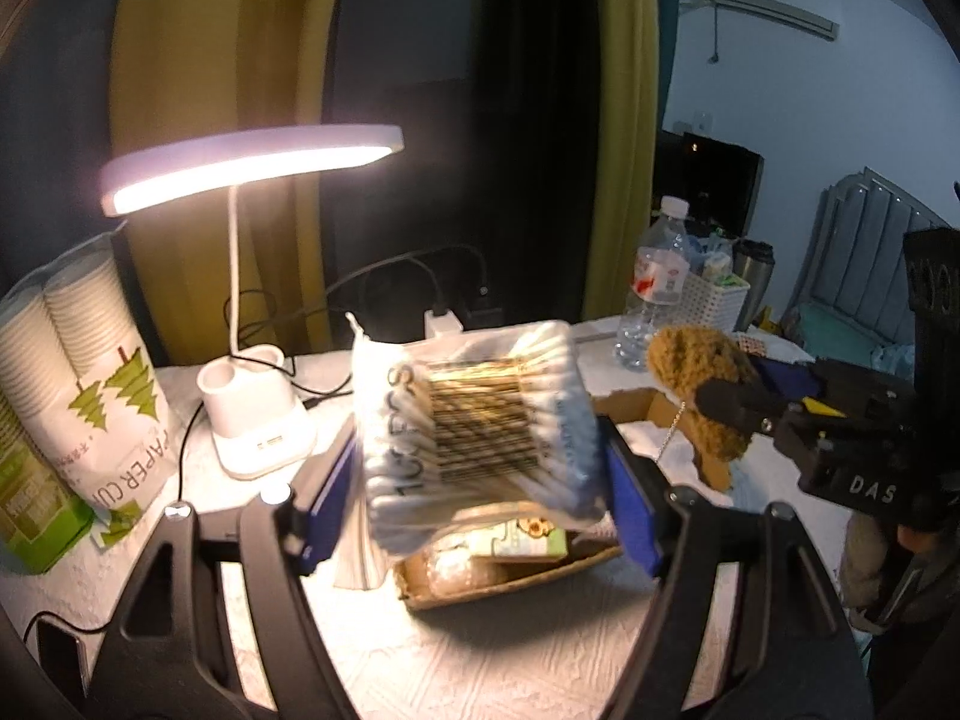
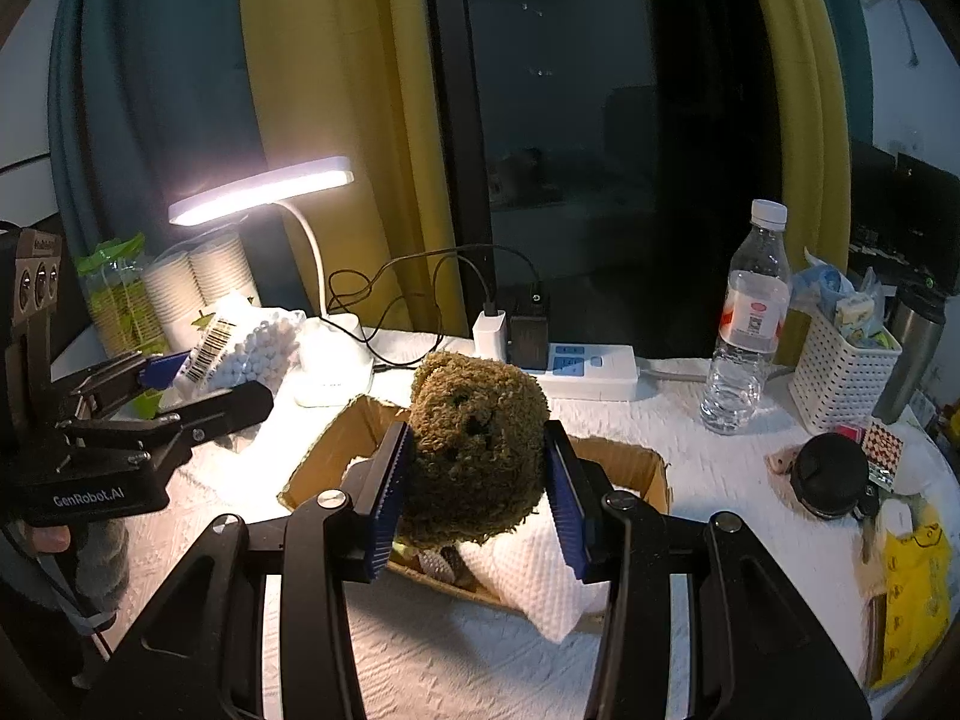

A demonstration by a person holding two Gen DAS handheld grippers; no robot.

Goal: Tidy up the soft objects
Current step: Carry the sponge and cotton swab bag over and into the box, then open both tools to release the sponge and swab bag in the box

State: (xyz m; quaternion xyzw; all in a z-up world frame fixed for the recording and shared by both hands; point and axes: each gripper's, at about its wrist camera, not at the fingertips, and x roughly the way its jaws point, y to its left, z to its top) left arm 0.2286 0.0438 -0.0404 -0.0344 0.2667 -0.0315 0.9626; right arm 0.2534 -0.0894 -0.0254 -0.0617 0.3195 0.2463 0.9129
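Left claw (image 1: 474,456) clamped on cotton swab pack (image 1: 480,414), right claw (image 2: 477,480) squeezing teddy bear (image 2: 474,450); both held over cardboard box (image 2: 651,468), prob for dropping in w/ napkin (image 2: 534,570).

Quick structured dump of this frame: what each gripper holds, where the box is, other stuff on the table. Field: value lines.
left gripper: shut on the cotton swab pack, held above the box
right gripper: shut on the brown plush bear, held above the box
cardboard box: open, on the white table cover; paper towel inside
lamp: on, back left
water bottle: upright, right of the power strip
white basket: right of the bottle
paper cups: bagged, far left
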